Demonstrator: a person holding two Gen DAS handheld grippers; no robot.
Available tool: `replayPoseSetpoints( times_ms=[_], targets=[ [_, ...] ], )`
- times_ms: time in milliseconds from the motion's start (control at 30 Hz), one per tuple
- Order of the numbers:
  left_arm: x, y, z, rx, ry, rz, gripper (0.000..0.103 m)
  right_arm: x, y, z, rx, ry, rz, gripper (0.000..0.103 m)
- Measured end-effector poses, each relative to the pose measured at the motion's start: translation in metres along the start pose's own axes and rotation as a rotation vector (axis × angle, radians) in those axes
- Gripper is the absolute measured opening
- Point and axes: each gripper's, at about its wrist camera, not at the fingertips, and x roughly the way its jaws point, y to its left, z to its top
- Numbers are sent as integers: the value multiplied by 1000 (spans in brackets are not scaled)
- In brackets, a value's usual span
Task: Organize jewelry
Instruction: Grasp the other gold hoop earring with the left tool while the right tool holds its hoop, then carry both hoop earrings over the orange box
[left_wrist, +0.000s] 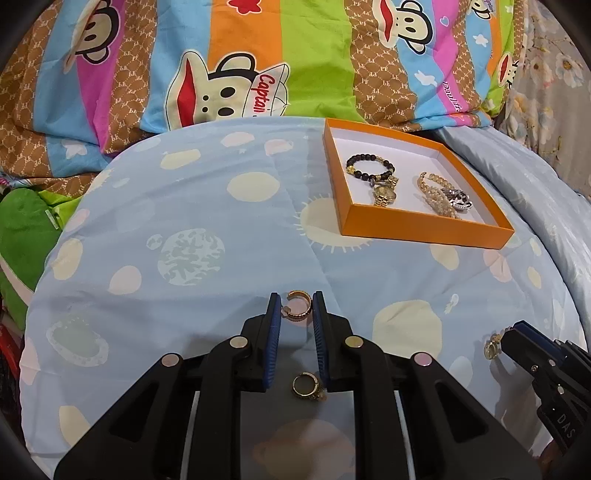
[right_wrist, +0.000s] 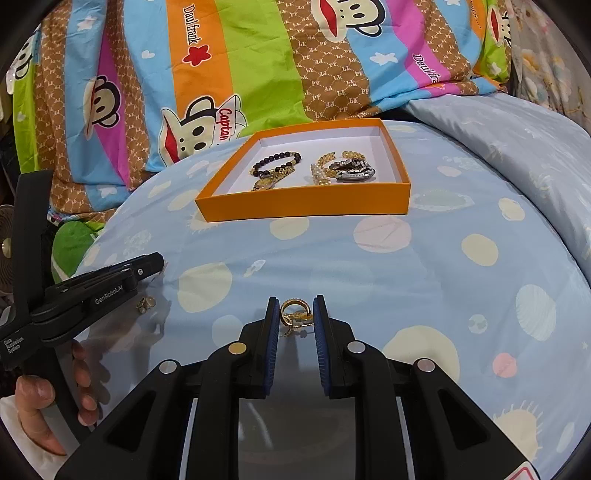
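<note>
We clamp a ring in left gripper, another ring in right gripper; lift gently toward the box.

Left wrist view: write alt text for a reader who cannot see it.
The left gripper is closed on a small gold ring above a pale blue planet-print sheet, with a second gold ring lying loose beneath it. An orange tray at upper right holds bracelets and watches, and the right gripper holds another gold piece at the right edge.
</note>
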Motion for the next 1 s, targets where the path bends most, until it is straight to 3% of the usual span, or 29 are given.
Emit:
replayPoseSetpoints(
  times_ms=[267,533,800,1000],
  targets=[
    [-22,-16,7,46,-59,-8,17,-9,-9,8,28,-45,2,17],
    [-37,-44,54,74,-159,-58,17,-5,-35,54,75,-114,-28,17],
    [-10,-65,101,42,-200,-86,17,21,-43,105,54,-161,-57,17],
    [23,-69,115,9,-186,-97,17,48,-51,127,63,-161,-60,17]
  ],
)
